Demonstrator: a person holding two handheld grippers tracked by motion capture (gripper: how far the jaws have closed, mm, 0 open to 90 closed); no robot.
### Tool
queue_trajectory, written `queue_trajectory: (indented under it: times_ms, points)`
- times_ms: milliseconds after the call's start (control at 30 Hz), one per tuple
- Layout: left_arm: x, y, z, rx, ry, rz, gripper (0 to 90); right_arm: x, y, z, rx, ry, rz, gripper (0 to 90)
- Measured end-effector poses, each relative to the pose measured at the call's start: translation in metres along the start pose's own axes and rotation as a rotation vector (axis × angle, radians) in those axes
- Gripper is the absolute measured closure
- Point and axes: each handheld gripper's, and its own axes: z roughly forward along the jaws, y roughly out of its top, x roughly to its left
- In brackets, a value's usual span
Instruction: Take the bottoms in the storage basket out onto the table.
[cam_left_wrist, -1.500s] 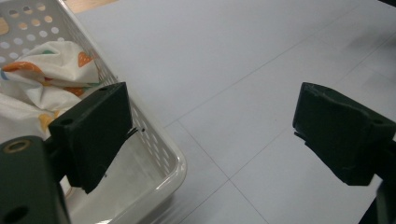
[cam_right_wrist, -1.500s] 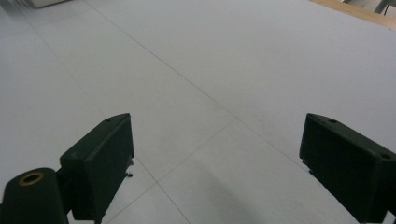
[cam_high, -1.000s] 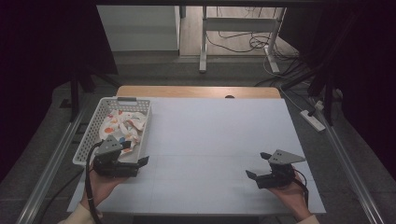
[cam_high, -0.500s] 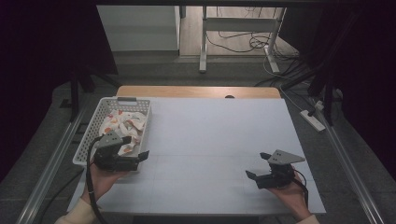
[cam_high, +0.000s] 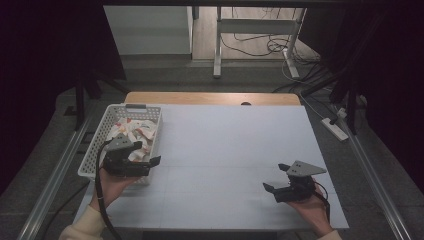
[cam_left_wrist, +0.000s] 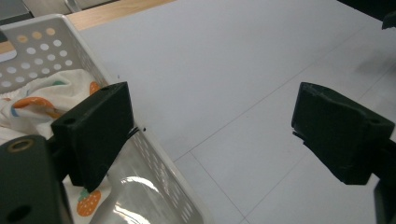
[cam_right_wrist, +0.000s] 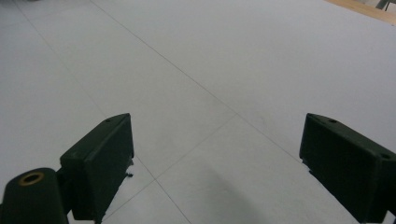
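Cloth (cam_high: 131, 136), white with orange fruit prints, lies bunched in the basket (cam_high: 111, 114) at the worktop's (cam_high: 235, 140) left edge. The left gripper (cam_high: 152, 162) hovers over the basket's near right wall, jaws spread wide and empty, one jaw above the cloth and the other outside the wall. This looks like the reach before a first pick. Next, the gripper likely needs to shift further into the basket and drop onto a fold before closing. That wall stands in the way. Well right of the basket, the right gripper (cam_high: 273, 187) rests low, released, holding nothing.
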Motion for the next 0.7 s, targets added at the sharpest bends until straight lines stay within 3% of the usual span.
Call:
queue_trajectory:
  times_ms: [700]
  points:
    - [0.021,0.007,0.003,0.004,0.022,-0.031,12.3,0.0,0.0,0.001,0.009,0.0,-0.007,10.0]
